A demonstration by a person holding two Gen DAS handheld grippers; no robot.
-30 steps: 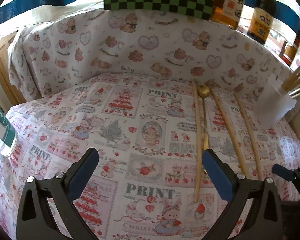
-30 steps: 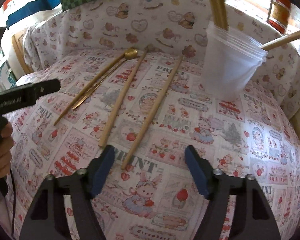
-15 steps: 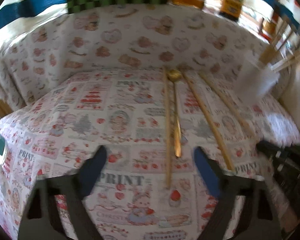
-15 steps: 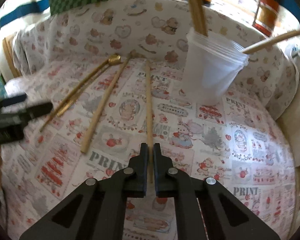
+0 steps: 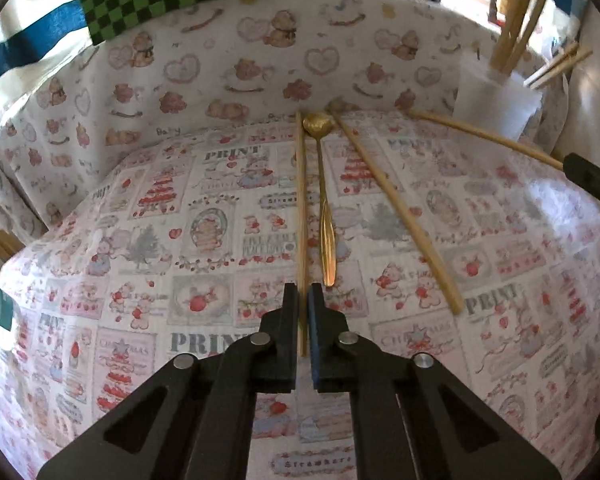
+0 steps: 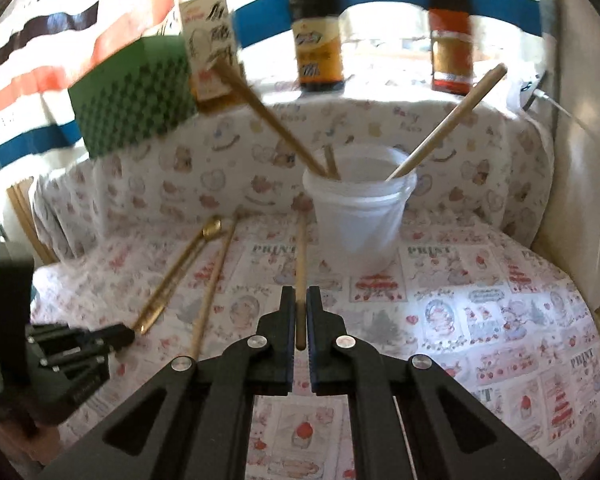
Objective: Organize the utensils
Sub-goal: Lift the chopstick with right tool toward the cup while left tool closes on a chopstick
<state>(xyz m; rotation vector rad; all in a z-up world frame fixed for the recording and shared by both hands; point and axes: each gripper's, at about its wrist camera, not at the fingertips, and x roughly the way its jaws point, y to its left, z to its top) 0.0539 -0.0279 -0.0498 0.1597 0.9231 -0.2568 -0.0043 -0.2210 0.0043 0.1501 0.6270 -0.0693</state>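
Chopsticks in both grips. Left gripper (image 5: 303,300): jaws have just been closing and now clamp the near end of a wooden chopstick (image 5: 301,216) that runs straight ahead from the fingertips across the printed tablecloth (image 5: 140,240). Gold spoon (image 5: 325,204) lies just right of those fingers, parallel; a loose chopstick (image 5: 400,216) lies further right. Right gripper (image 6: 299,300): clenched on a second chopstick (image 6: 300,264), its far end pointing toward the white plastic cup (image 6: 358,220), which stands ahead and slightly right of the fingertips and holds more sticks.
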